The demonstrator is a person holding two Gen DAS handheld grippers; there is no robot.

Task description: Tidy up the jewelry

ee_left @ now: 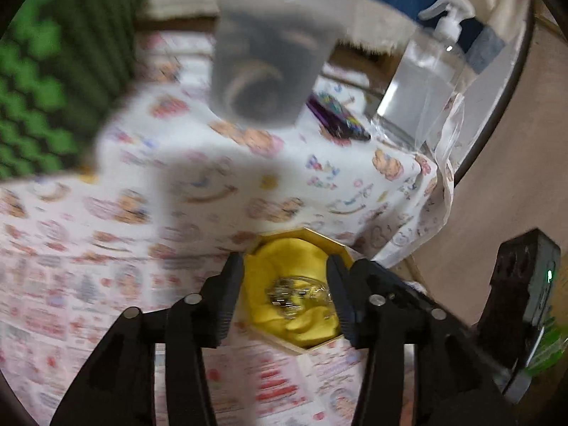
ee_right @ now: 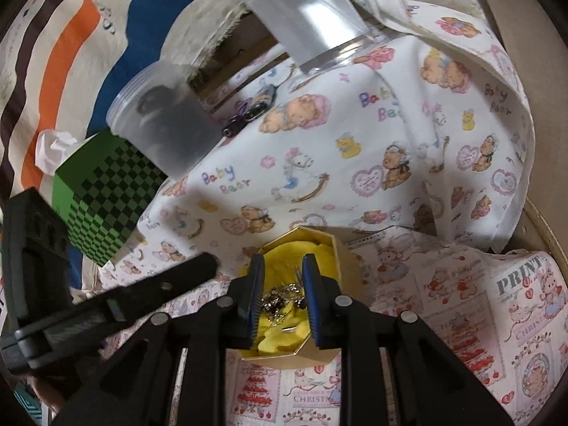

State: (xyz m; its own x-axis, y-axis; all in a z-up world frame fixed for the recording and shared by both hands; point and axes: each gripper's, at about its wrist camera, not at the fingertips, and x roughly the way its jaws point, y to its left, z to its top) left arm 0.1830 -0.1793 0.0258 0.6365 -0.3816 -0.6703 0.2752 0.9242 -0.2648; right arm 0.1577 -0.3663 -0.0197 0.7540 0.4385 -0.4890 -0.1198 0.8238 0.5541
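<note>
Right wrist view puts our right gripper (ee_right: pixel 282 296) narrow-set over silver jewelry (ee_right: pixel 284 300) in the yellow-lined hexagonal box (ee_right: pixel 346 252), bottom centre; whether it grips, we cannot tell. Our left gripper (ee_left: pixel 285 296) is wide. The tangle looks light, slippery, snaggy; we'd pinch one chain.

The white nursery-print cloth (ee_right: pixel 319 163) beyond the right claw (ee_right: pixel 284 301) carries "Baby Bear" in coloured letters, repeated several times among the teddy bears. The pink patchwork cloth (ee_right: pixel 461 301) to the claw's right reads "PRINT" in grey capitals, with a partial "CHRIS…" below it; nearer the claw's base, another patch reads "CHRIST…". On the striped fabric (ee_right: pixel 88 10) far left, large letters "PA" show, the rest unclear.
</note>
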